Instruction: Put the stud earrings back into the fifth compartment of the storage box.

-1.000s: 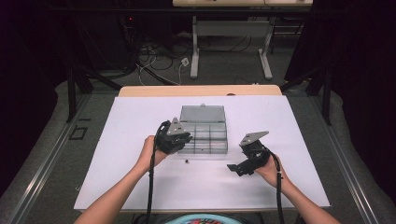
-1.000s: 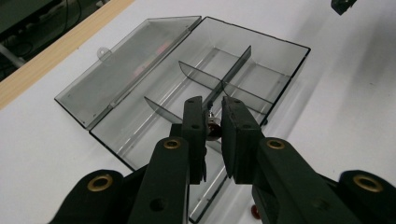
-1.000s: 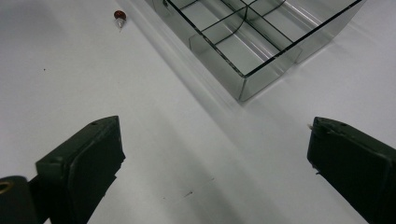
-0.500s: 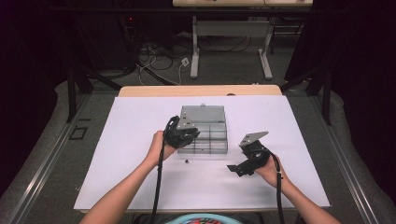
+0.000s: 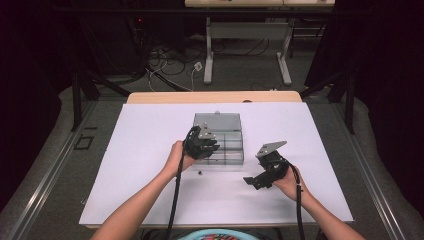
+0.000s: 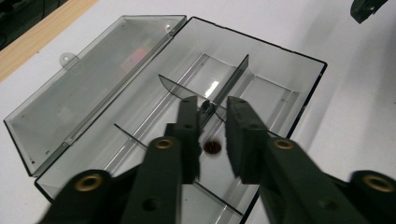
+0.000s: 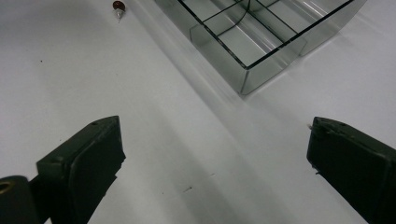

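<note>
A clear smoky plastic compartment box (image 5: 231, 146) lies open on the white table, its lid (image 5: 217, 120) folded flat behind it. My left gripper (image 6: 212, 105) hangs over the box (image 6: 261, 44), and its jaws have just been opening to a narrow gap. Nothing is pressed between the pads. Below that gap a small brown-headed piece (image 6: 212, 146) lies in a compartment. A second small brown-headed pin (image 5: 200, 173) rests on the table in front of the box, seen also as the pin (image 7: 117, 7). My right gripper (image 7: 215, 158) is held wide open and empty, right of the box (image 7: 261, 51).
The white table sheet (image 5: 150, 150) has free room to the left and in front. The lid (image 6: 93, 79) takes up the space behind the box. A wooden table edge (image 5: 215, 96) runs along the back; cables and desk legs lie on the floor beyond.
The left hand has moved right from the box's left edge to above its compartments. The right hand and gripper have stayed in place.
</note>
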`<state>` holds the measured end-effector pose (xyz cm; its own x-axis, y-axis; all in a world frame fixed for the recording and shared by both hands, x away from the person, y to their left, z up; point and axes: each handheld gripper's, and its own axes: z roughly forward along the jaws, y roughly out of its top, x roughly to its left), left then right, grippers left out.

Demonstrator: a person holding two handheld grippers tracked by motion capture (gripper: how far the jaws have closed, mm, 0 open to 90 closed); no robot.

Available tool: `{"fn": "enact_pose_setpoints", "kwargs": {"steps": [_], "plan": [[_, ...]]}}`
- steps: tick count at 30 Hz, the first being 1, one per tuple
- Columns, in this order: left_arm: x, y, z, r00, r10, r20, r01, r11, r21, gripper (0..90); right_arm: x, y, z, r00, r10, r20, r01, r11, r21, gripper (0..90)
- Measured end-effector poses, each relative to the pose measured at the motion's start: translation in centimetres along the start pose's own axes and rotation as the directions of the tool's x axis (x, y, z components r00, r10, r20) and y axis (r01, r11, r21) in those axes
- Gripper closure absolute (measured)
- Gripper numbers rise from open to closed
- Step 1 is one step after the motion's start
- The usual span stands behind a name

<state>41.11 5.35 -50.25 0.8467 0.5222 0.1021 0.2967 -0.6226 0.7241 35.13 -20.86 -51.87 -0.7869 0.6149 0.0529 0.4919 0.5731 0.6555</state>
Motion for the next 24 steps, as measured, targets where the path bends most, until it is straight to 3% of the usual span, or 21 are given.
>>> {"fn": "enact_pose_setpoints", "kwargs": {"steps": [4, 10, 17, 24], "plan": [[-0.2, -0.1, -0.3, 0.9998, -0.004, -0.017, 0.004, 0.9999, 0.012, 59.5, 0.1, 0.0, -0.1, 1.0000, -0.007, 0.005, 0.007, 1.000, -0.007, 3.5], [-0.2, -0.8, -1.9, 0.9999, -0.013, -0.007, 0.013, 0.9999, -0.001, 49.0, -0.1, -0.1, 0.1, 1.0000, 0.003, 0.003, -0.003, 1.000, 0.003, 3.8], [-0.3, -2.0, -3.3, 0.9986, -0.037, -0.038, 0.037, 0.9993, -0.003, 31.6, 0.0, 0.1, 0.1, 1.0000, -0.002, 0.004, 0.002, 1.000, -0.012, 3.8], [-0.8, -3.1, -4.3, 0.9998, -0.009, -0.018, 0.010, 0.9995, 0.031, 20.0, 0.0, 0.1, 0.1, 1.0000, -0.001, 0.008, 0.001, 1.000, -0.003, 3.8]]}}
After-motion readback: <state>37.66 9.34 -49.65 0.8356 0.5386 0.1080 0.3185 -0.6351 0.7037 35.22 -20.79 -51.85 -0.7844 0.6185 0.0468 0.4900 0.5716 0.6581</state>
